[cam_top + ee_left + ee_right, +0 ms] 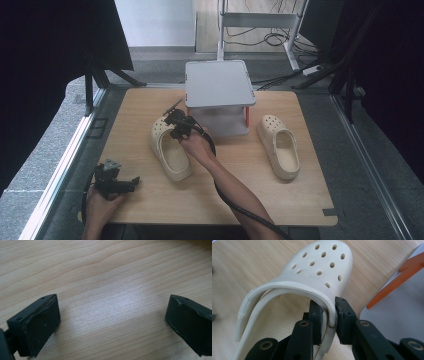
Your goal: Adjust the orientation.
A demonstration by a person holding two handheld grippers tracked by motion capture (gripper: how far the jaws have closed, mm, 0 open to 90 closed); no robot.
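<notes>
At a light wooden table (150, 200), a person's right gripper (329, 312) is clamped on the side wall of a cream perforated clog (170, 147), one jaw inside the shoe's opening and the other on its outer face, just where the heel strap meets the upper. The clog lies left of centre on the table, close to a grey two-tier shoe rack (220, 82) with orange posts, while its mate, a second clog (279, 146), sits well apart to the right of the rack. The gripped clog's long axis runs roughly away from the person, its ventilated toe pointing toward the far side and slightly left, its heel nearest the table's front edge. The left gripper (112, 322) rests low over bare wood at the near left corner, jaws spread wide with nothing between them. To lift cleanly, the grip probably needs to stay firm on the soft wall and the shoe kept level, since the held point lies off to one side and the clog may swing.
</notes>
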